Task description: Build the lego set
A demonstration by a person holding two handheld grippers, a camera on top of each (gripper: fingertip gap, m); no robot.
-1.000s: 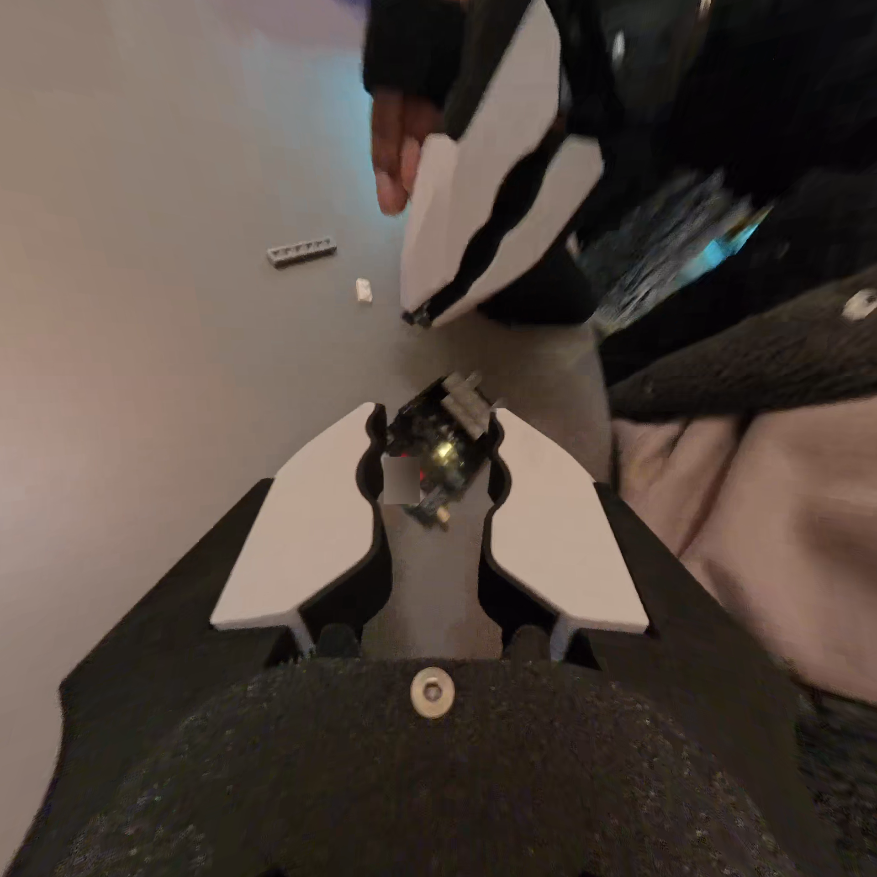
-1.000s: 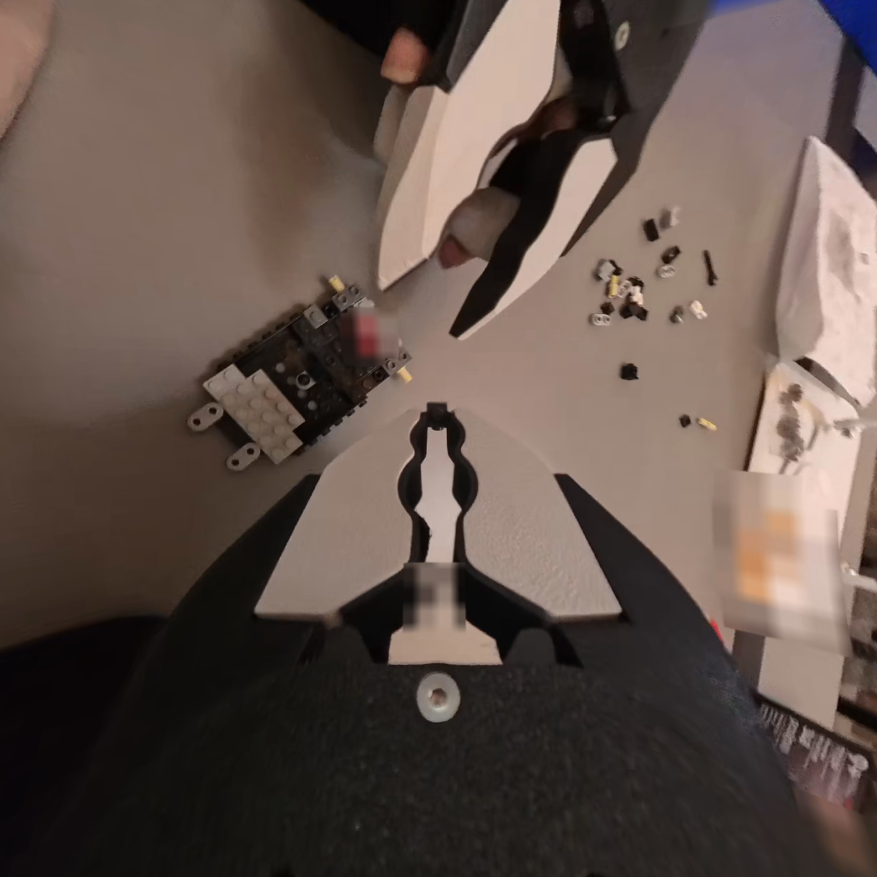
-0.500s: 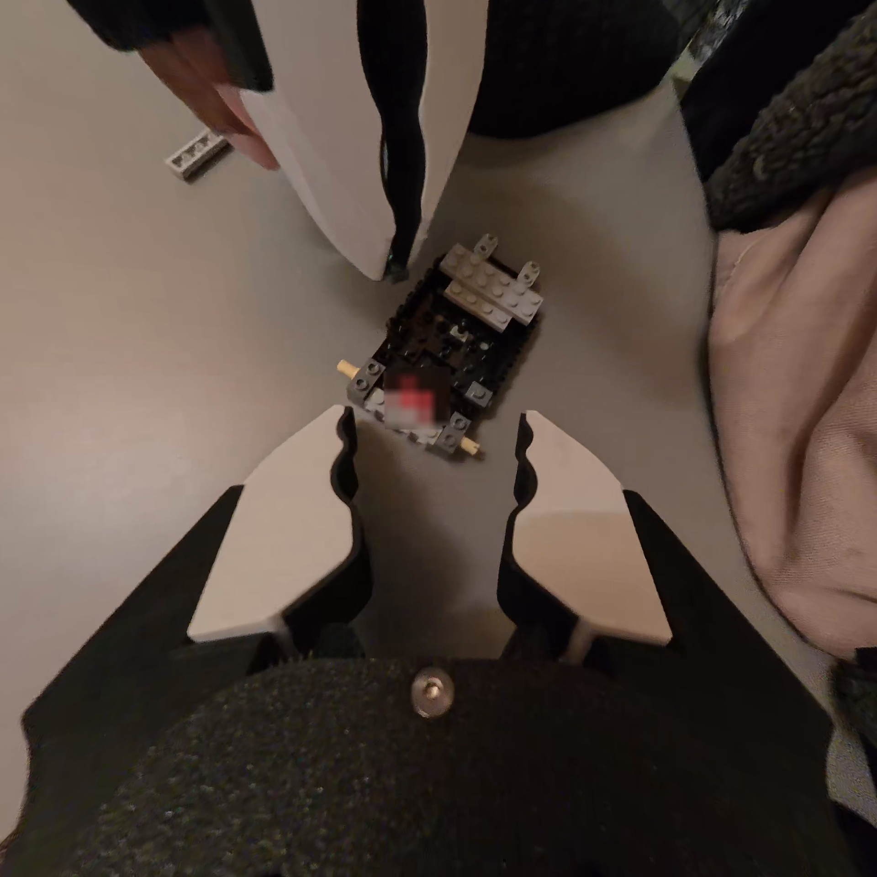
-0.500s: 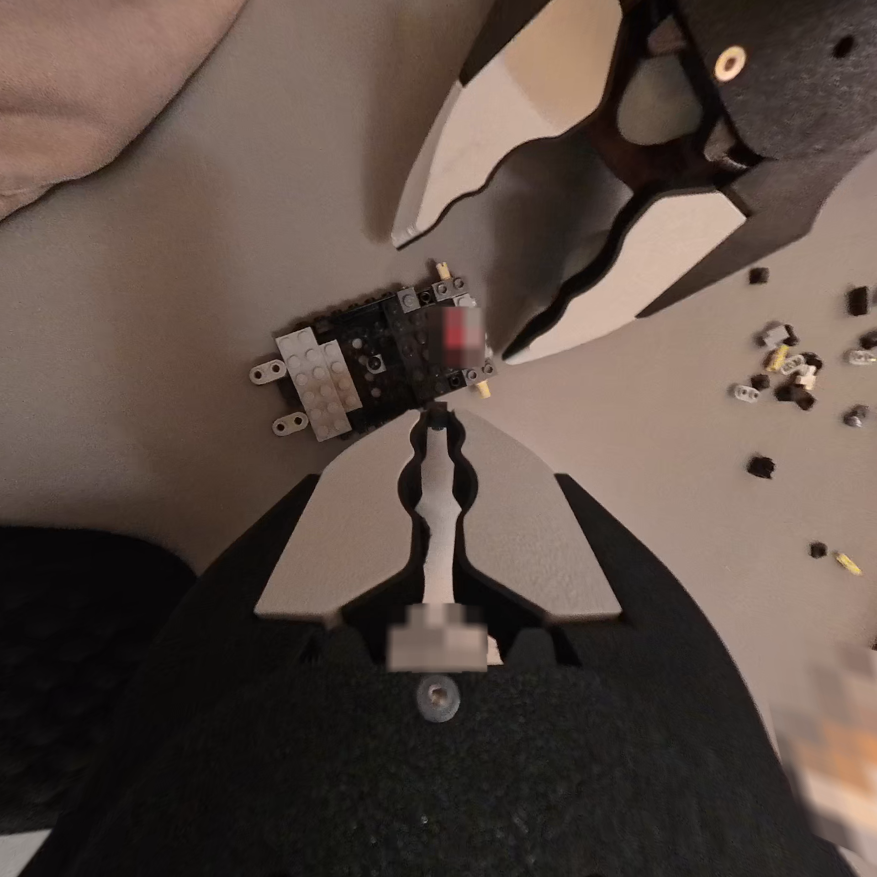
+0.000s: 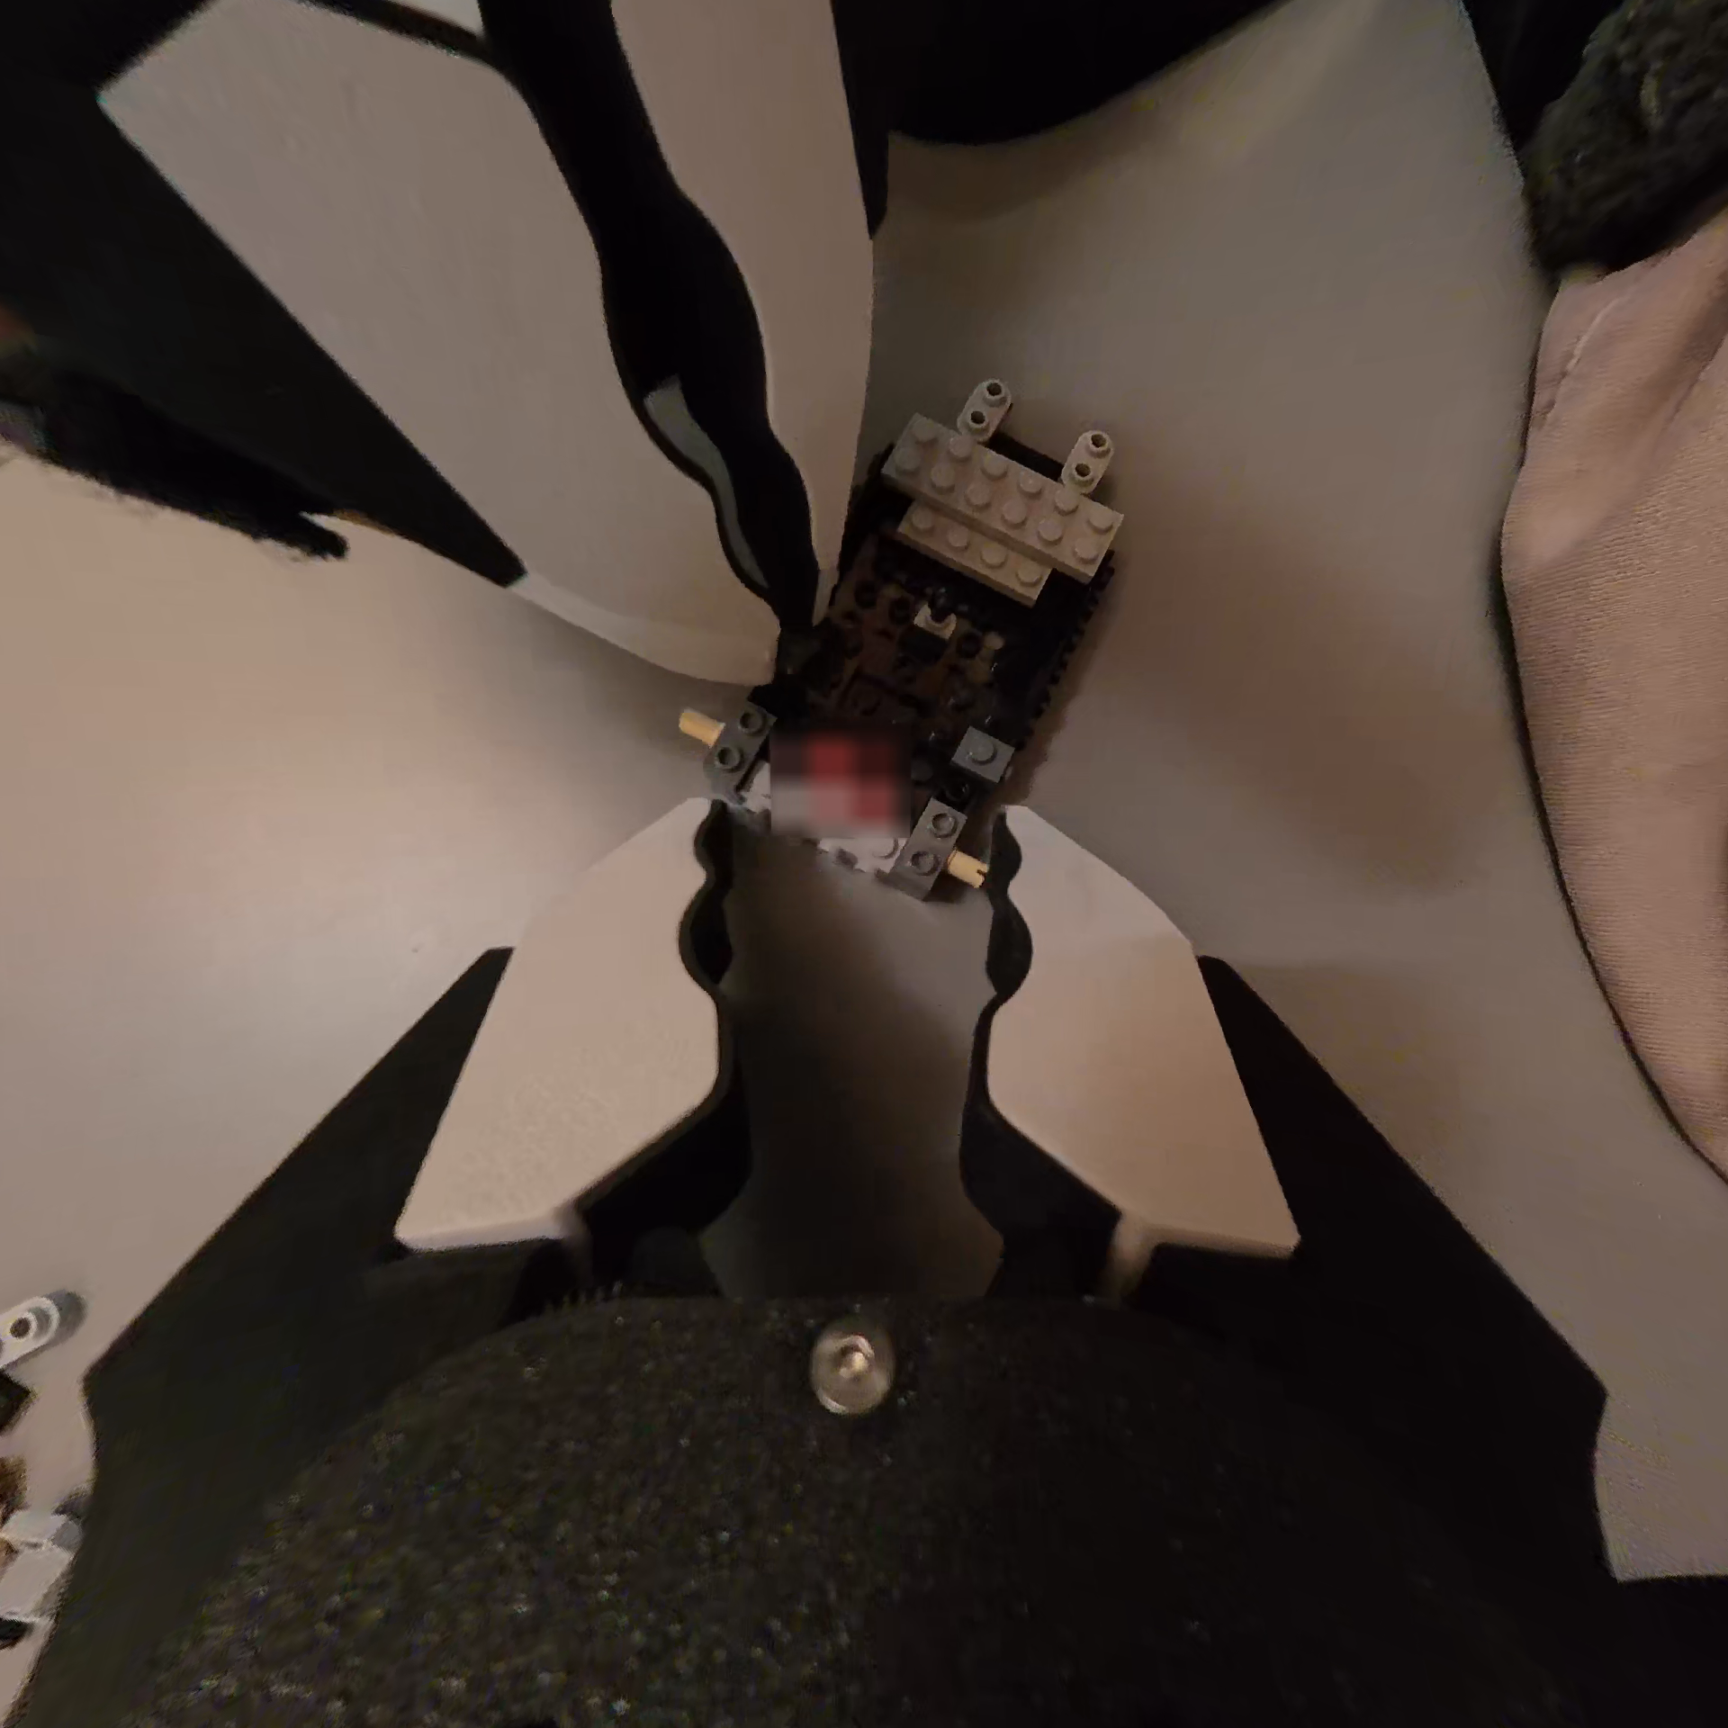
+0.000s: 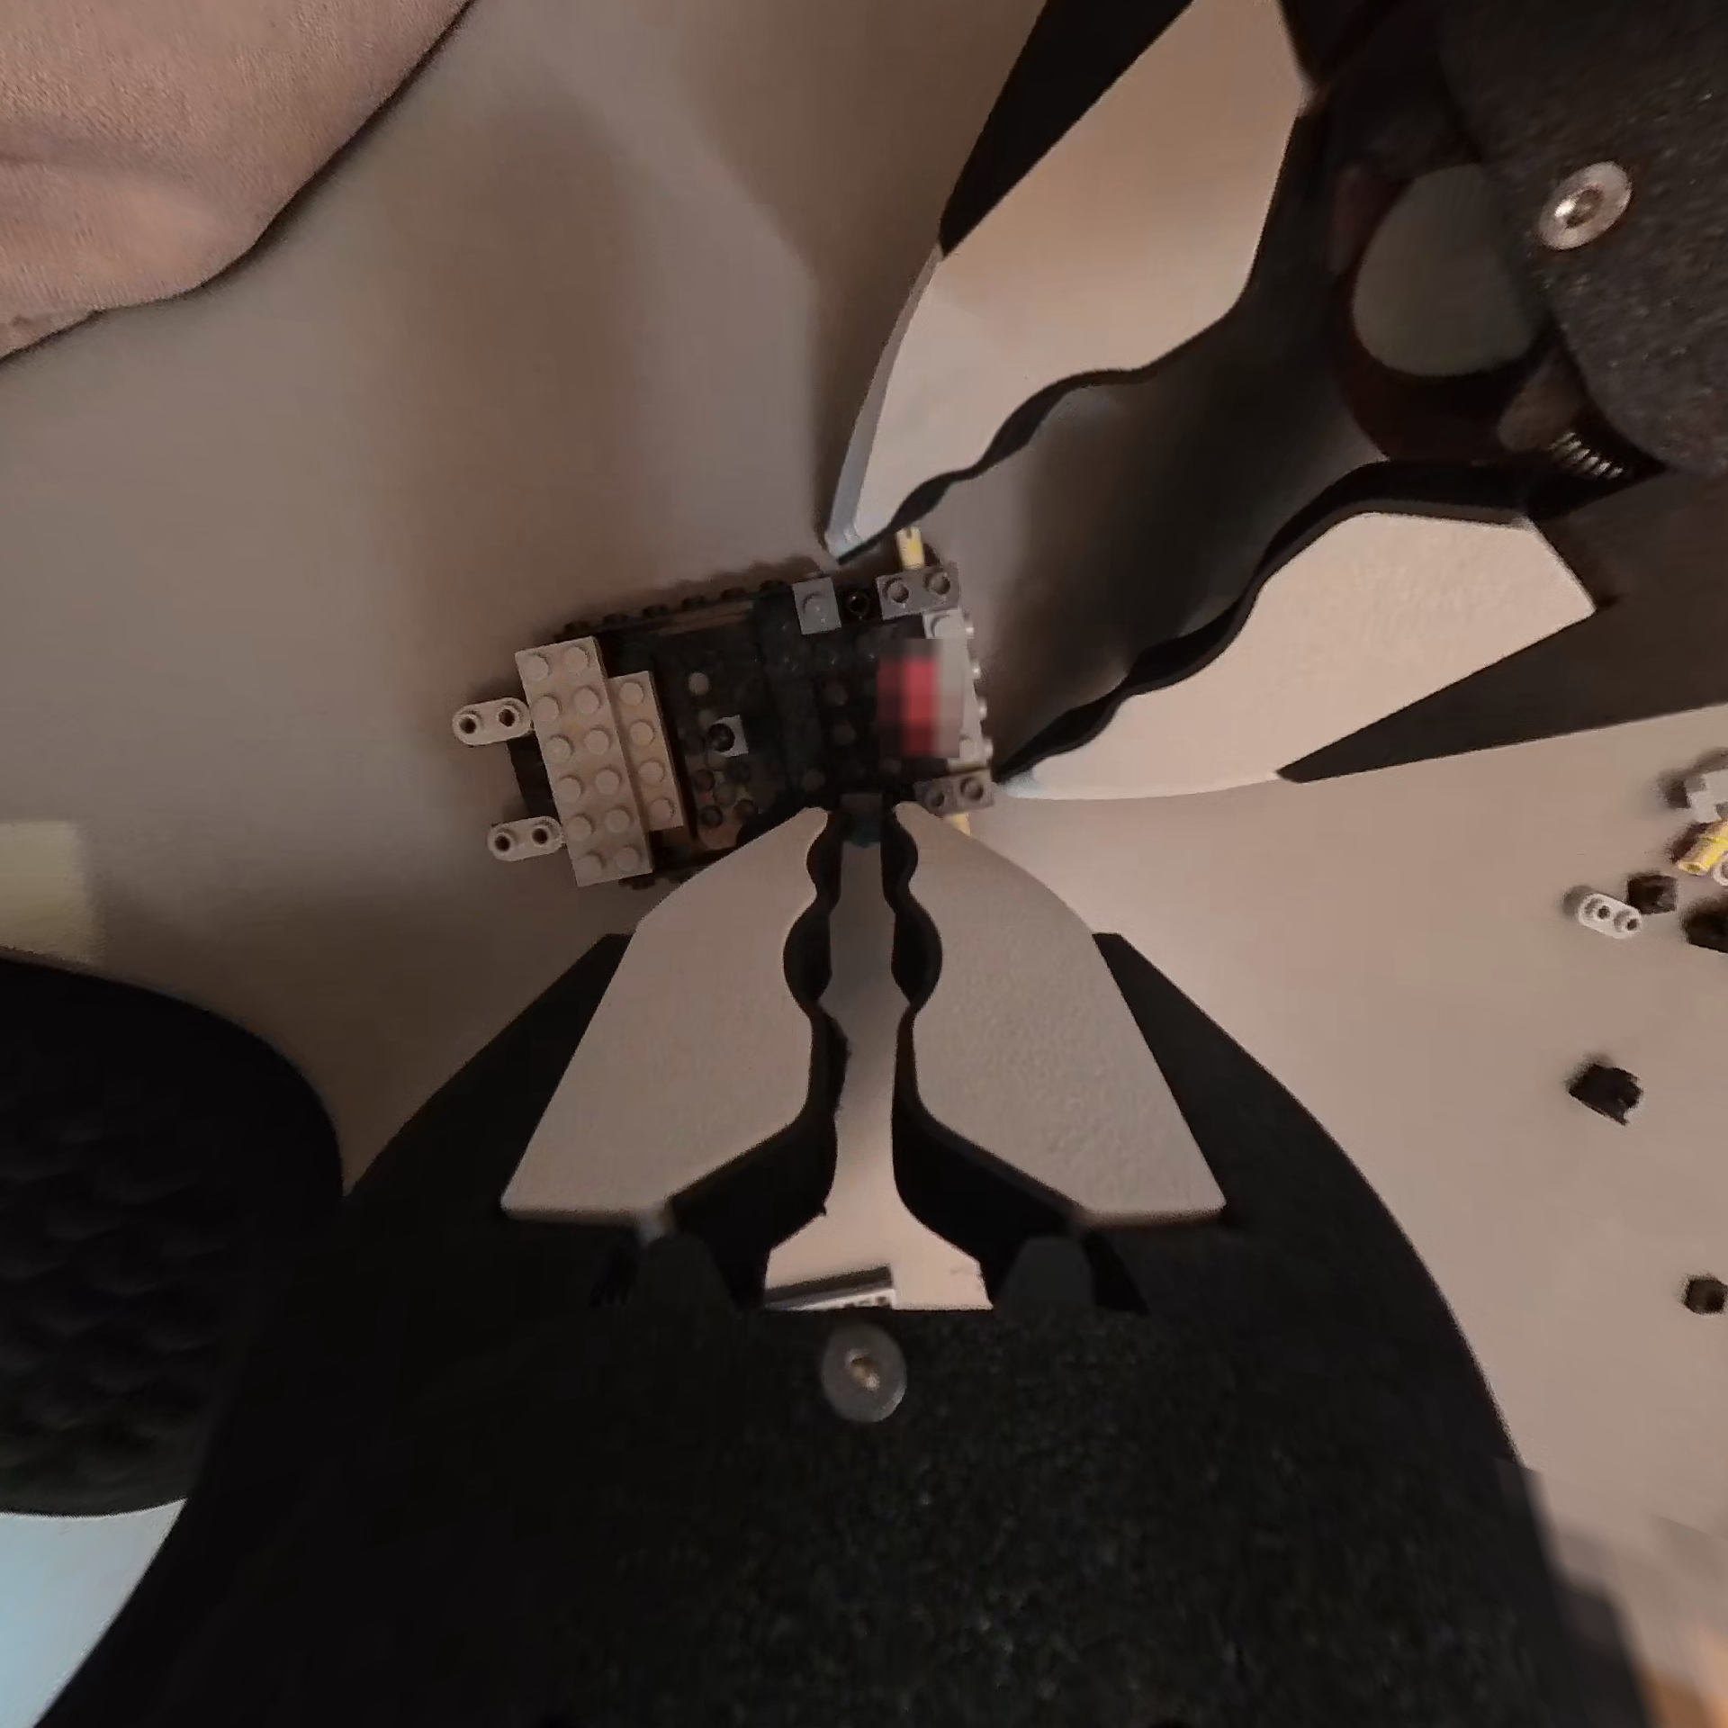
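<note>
The lego build (image 5: 944,645), a black chassis with light grey plates at one end and tan axle pins, lies on the table; it also shows in the right wrist view (image 6: 711,729). My left gripper (image 5: 856,832) is open, its fingertips at either side of the build's near end. In the right wrist view the left gripper (image 6: 926,655) straddles that end. My right gripper (image 6: 860,823) is shut on a small black lego piece (image 6: 860,830), its tip touching the build's long side. In the left wrist view the right gripper (image 5: 795,640) comes in from the upper left.
Several small loose lego pieces (image 6: 1636,898) lie to the right of the build, a few more at the lower left (image 5: 37,1323). A pink cloth (image 5: 1636,655) lies along one table side. A dark fuzzy mass (image 6: 140,1216) sits at the left. The tips of both grippers are at nearly the same place. The dark fuzzy mass (image 6: 140,1216) is about 15 cm from my right fingertips.
My left gripper let go of the build, which now lies on the table, and moved its open fingers around the near end. My right gripper came down until its tip reached the build.
</note>
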